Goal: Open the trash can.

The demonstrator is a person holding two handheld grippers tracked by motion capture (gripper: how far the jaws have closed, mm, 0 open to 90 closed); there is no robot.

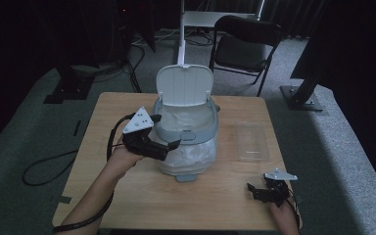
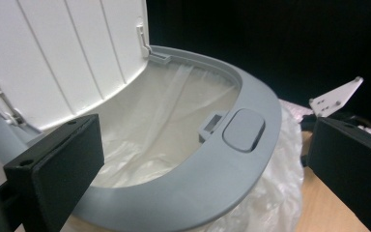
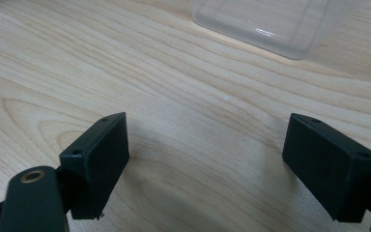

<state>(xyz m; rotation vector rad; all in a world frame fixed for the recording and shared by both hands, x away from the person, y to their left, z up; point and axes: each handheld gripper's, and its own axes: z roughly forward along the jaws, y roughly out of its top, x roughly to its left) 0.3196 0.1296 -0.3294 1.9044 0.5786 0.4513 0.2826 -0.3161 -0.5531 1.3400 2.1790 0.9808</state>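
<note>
Bin [image 1: 188,142] at the middle of the counter [image 1: 127,196], lid [image 1: 184,84] swung up and back, standing near upright behind the opening. Grey rim ring [image 2: 212,169] runs round the top, with a push button [image 2: 243,129] at its front; a thin clear liner bag [image 2: 159,125] hangs inside and spills out below the ring over the body.

Left claw [image 1: 169,146] hovers at the bin's left front, jaws spread wide either side of the rim, nothing between the pads. Right claw [image 3: 207,159] rests low near the counter's right front corner, released and empty, a clear plastic tray [image 1: 252,141] just beyond it.

Handling, by judgement: bin looks light hollow plastic, stiff at the ring, likely to slide on smooth wood if pushed sideways. Liner is soft, slippery, tears easily; poor grip point. Best hold is the rigid ring or the lid's free edge, pressing downward
</note>
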